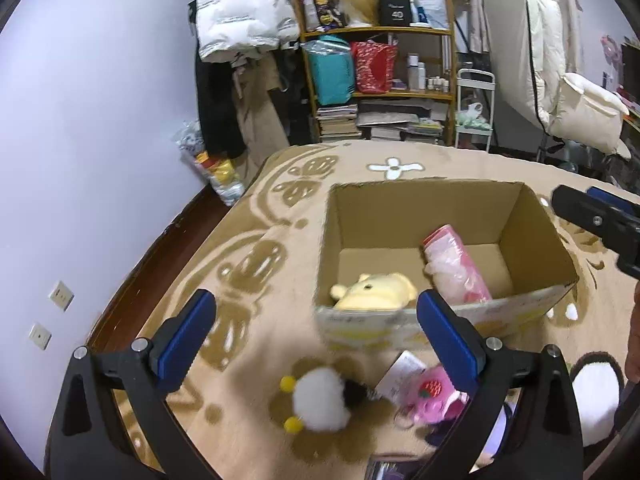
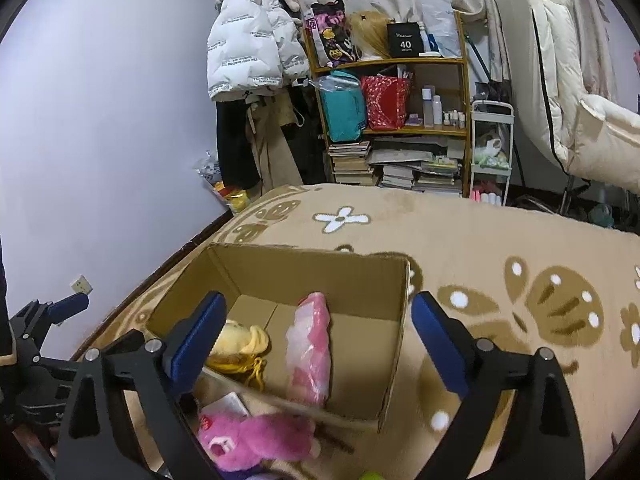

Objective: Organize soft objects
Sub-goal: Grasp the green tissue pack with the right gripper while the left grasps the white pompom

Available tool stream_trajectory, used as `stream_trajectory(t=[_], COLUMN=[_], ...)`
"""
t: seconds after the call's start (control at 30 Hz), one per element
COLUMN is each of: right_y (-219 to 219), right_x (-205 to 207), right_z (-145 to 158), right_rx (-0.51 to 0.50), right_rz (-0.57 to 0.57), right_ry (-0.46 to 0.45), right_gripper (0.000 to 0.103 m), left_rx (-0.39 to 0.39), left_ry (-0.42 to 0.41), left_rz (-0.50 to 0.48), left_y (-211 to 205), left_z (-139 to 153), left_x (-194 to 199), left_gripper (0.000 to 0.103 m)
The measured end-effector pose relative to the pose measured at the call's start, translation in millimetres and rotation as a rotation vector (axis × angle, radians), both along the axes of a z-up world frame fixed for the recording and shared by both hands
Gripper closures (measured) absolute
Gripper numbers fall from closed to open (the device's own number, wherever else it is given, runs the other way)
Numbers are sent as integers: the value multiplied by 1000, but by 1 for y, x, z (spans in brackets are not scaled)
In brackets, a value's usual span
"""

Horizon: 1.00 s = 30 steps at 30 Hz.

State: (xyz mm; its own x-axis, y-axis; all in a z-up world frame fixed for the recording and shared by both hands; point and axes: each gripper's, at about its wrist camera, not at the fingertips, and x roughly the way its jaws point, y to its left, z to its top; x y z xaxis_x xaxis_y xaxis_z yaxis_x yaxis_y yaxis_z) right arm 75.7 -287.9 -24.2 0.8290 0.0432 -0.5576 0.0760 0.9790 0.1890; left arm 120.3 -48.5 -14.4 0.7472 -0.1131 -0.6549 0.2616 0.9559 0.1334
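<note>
An open cardboard box (image 1: 528,220) (image 2: 304,276) stands on the tan patterned rug. Inside lie a yellow plush (image 1: 374,292) (image 2: 240,340) and a pink bagged soft item (image 1: 456,268) (image 2: 310,354). In front of the box lie a white fluffy toy with yellow pompoms (image 1: 320,398) and a pink plush (image 1: 432,396) (image 2: 256,438). My left gripper (image 1: 314,336) is open and empty above the white toy. My right gripper (image 2: 318,340) is open and empty over the box's near edge; it also shows at the right of the left wrist view (image 1: 596,220).
A rug (image 2: 480,240) covers the floor. A wooden shelf (image 1: 380,72) with bags, books and bottles stands behind, beside hanging coats (image 1: 240,12) and a white cart (image 1: 474,108). A white and black plush (image 1: 596,384) lies at the right. The wall is at the left.
</note>
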Motion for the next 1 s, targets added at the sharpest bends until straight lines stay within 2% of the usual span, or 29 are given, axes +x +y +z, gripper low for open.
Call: stream_trajectory(t=[0.07, 0.27, 0.47, 0.6, 1.0], right_y=[-1, 1, 5, 10, 11], right_x=[-7, -29, -48, -61, -64], right_z=[1, 2, -2, -11, -39], right_rx=[9, 39, 56, 87, 81], right_rz=[-5, -12, -17, -21, -66], right_ry=[7, 36, 91, 137, 276], right_gripper=[3, 3, 3, 3, 4], left_rx=[-2, 26, 48, 35, 10], left_ry=[-4, -12, 9, 33, 113], left_rz=[32, 44, 59, 62, 106], left_y=[8, 14, 22, 29, 43], left_z=[1, 4, 2, 0, -17], left_x=[-7, -24, -42, -53, -40], left_gripper=[3, 3, 3, 3, 3])
